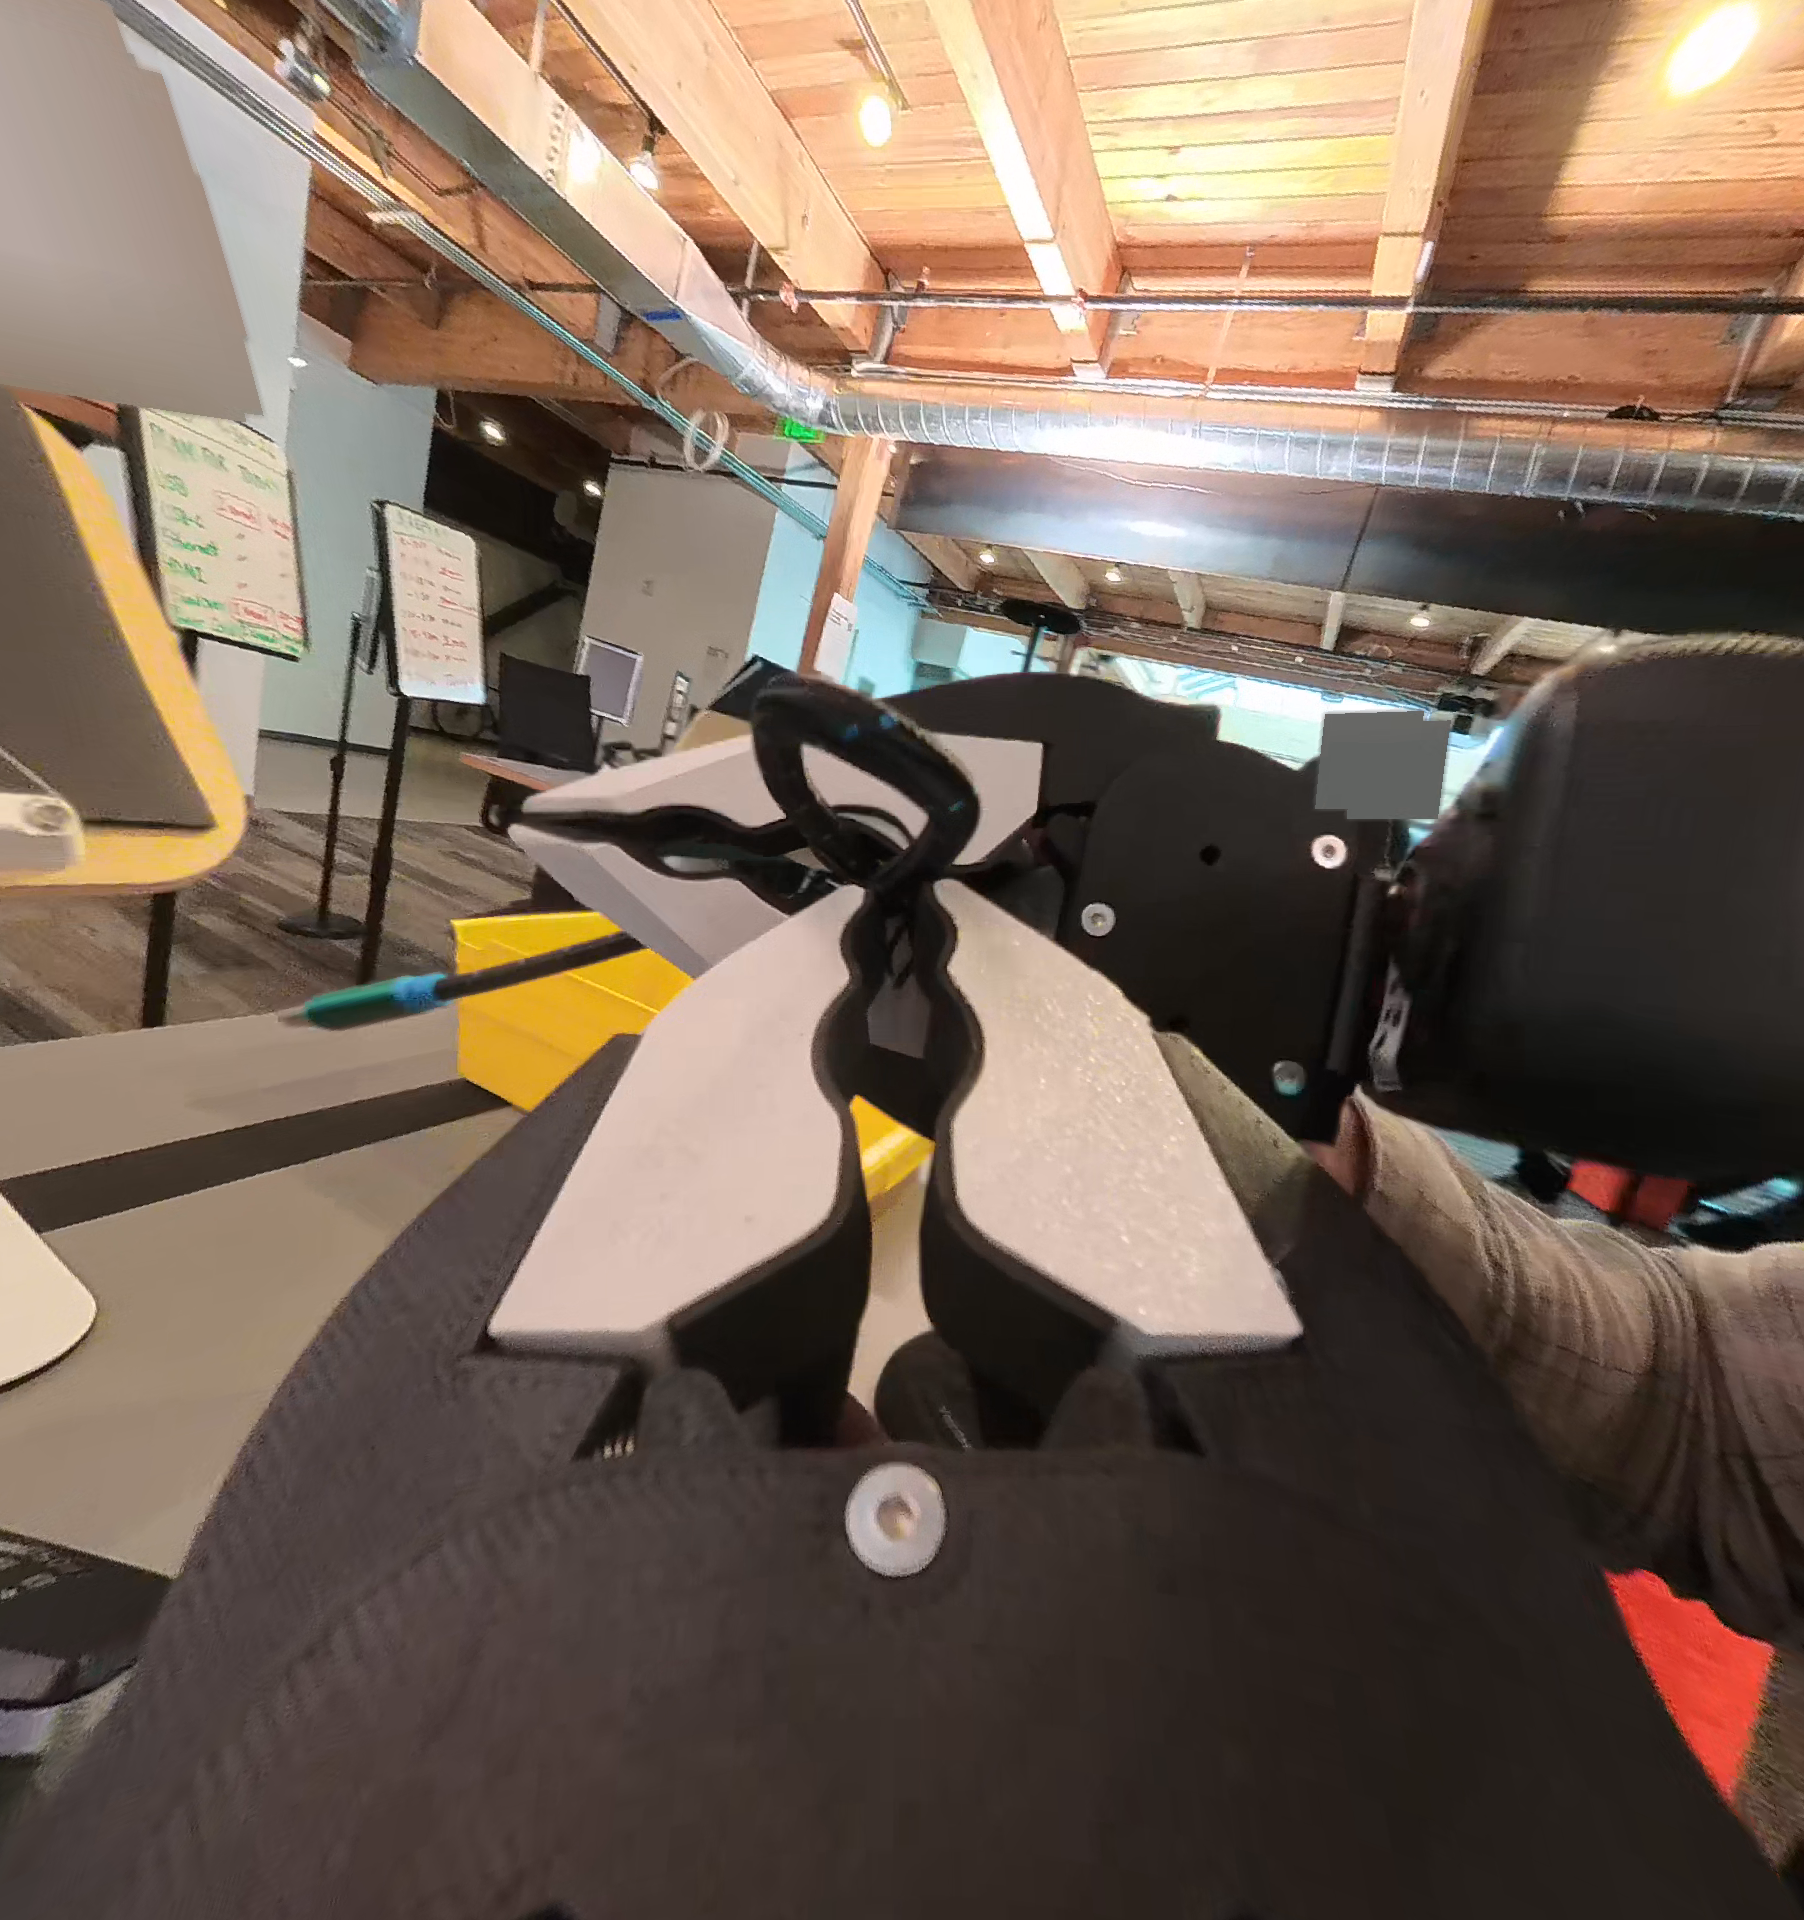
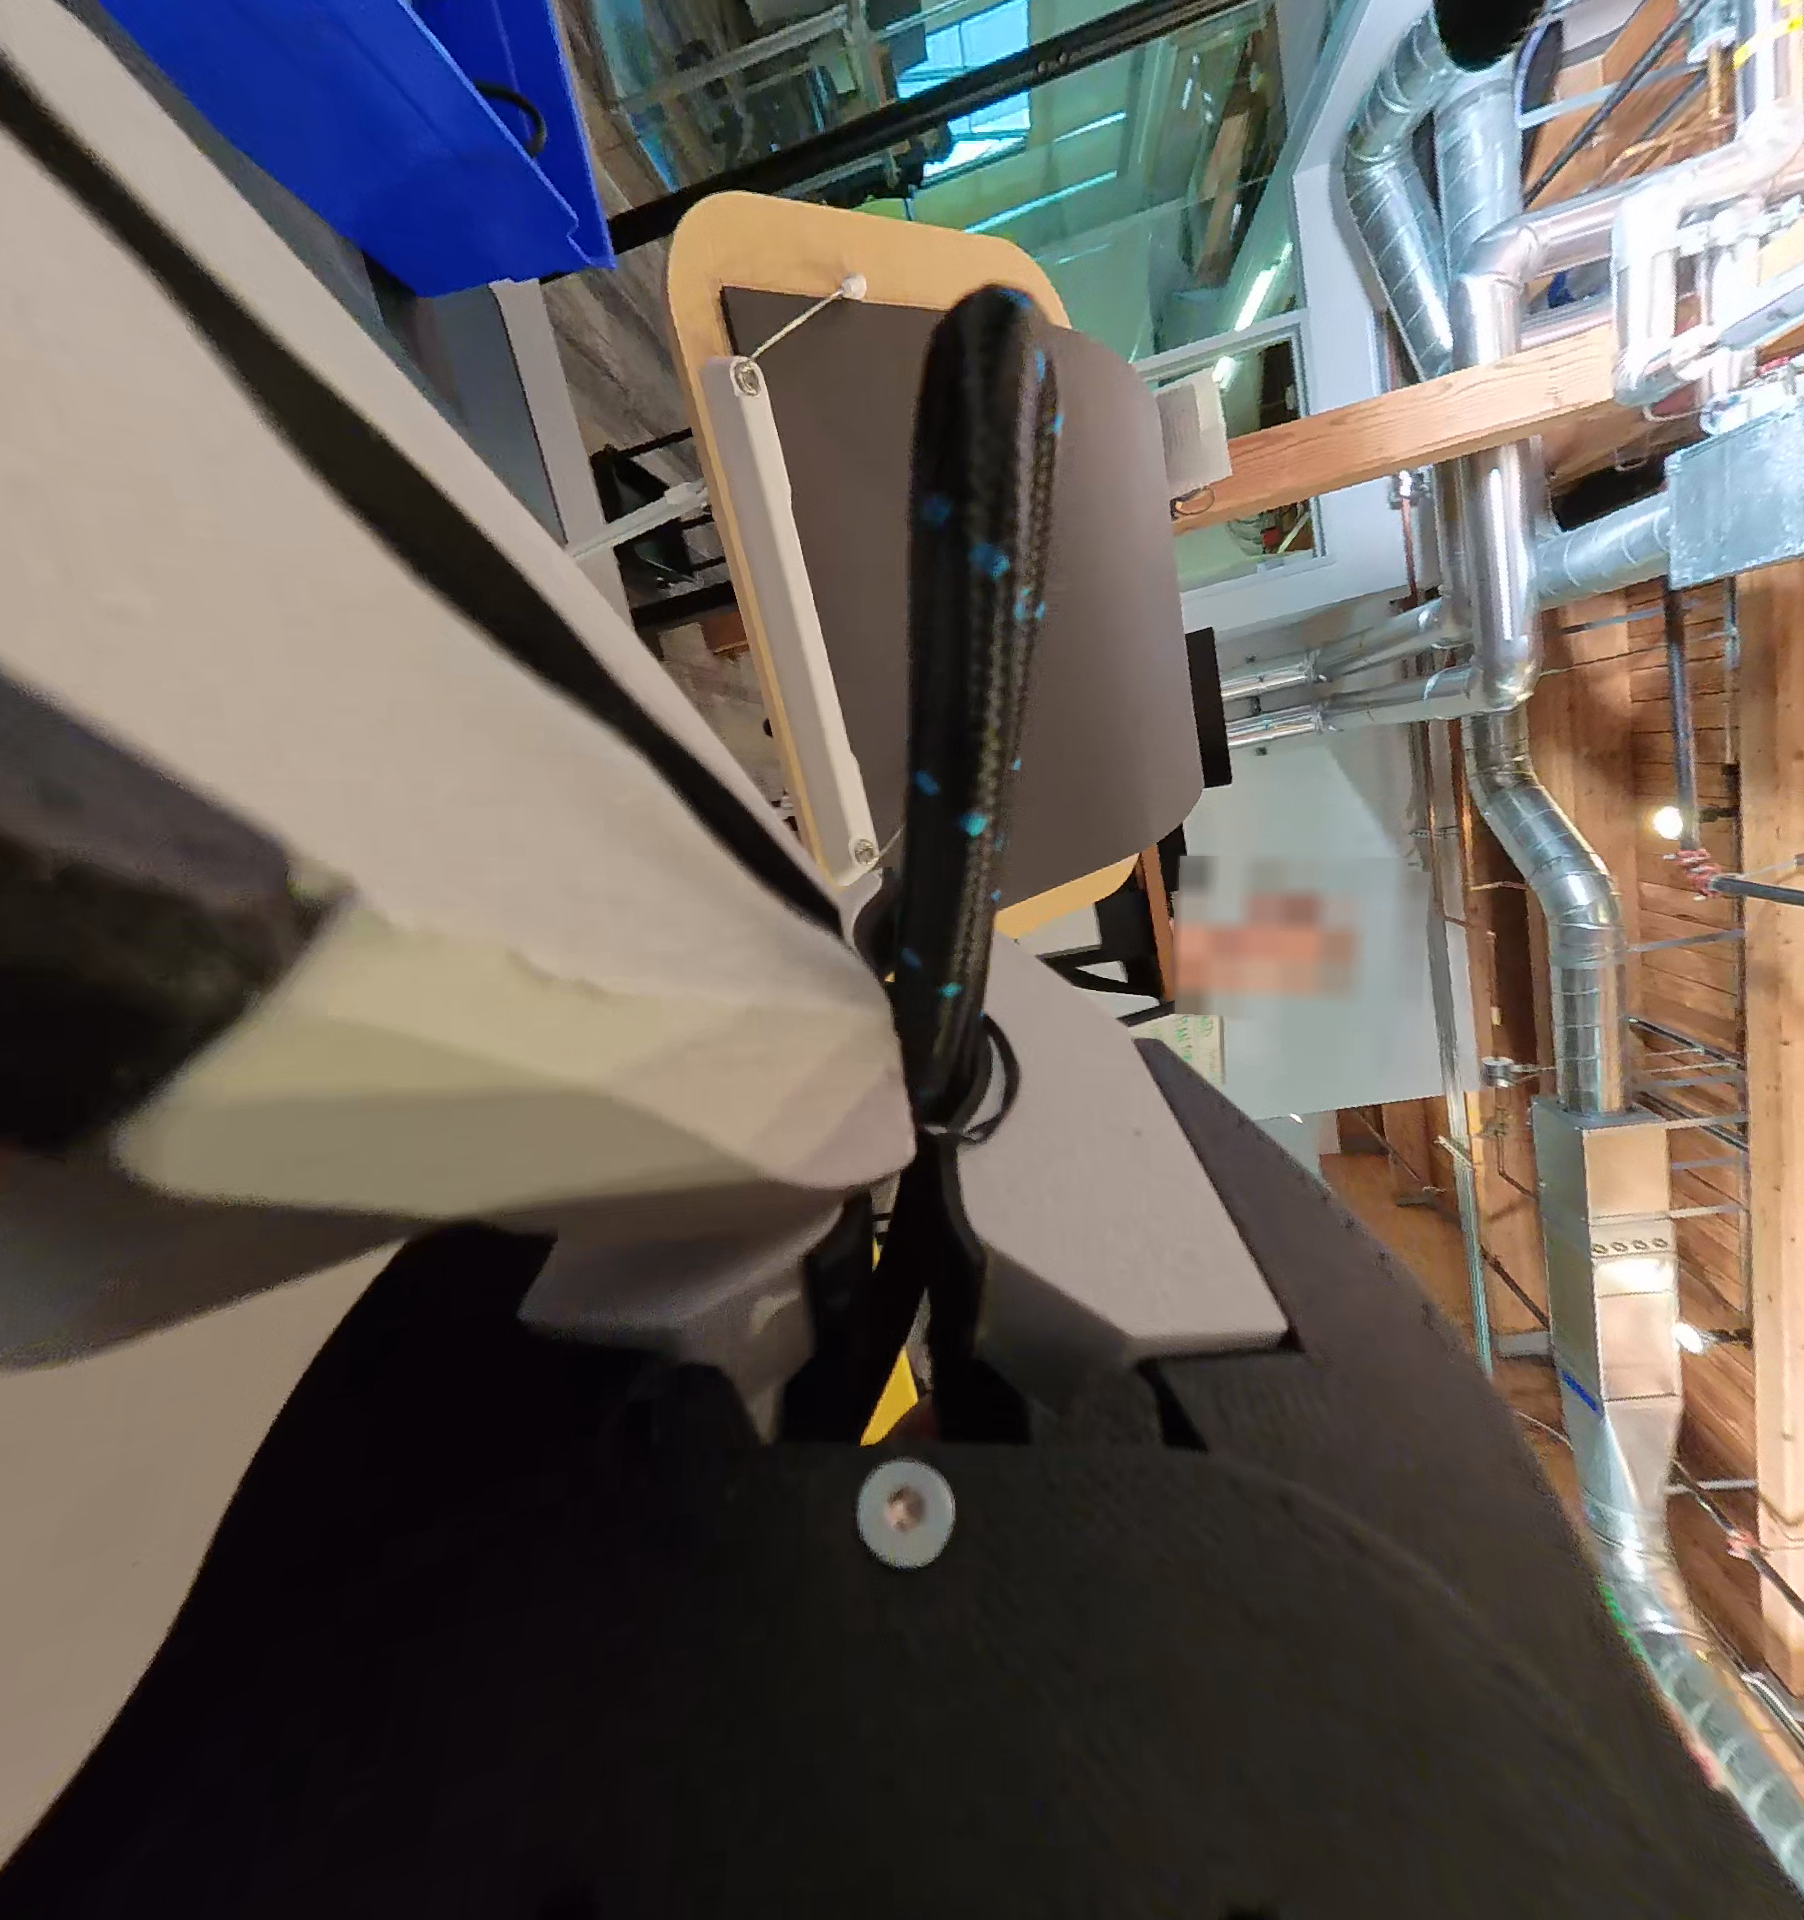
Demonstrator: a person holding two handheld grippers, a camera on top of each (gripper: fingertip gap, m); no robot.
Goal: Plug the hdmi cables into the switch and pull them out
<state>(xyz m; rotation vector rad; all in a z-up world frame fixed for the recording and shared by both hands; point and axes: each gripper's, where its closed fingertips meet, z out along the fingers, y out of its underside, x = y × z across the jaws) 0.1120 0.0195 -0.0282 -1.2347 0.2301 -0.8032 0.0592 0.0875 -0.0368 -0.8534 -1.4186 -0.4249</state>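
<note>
The left hand-held gripper [image 1: 898, 914] and the right hand-held gripper [image 1: 524, 816] are both pressed together on one looped, bundled black HDMI cable [image 1: 856, 769], held above the worktop [image 1: 202, 1101] (its teal plug [image 1: 358, 1006] points left, apparently free), near a yellow bin [image 1: 555, 997].

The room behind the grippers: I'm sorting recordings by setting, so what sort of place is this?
Probably an open loft-style office or lab. The left wrist view shows a wood-beam ceiling, exposed metal ducting, whiteboards on stands and a desk with a monitor.
</note>
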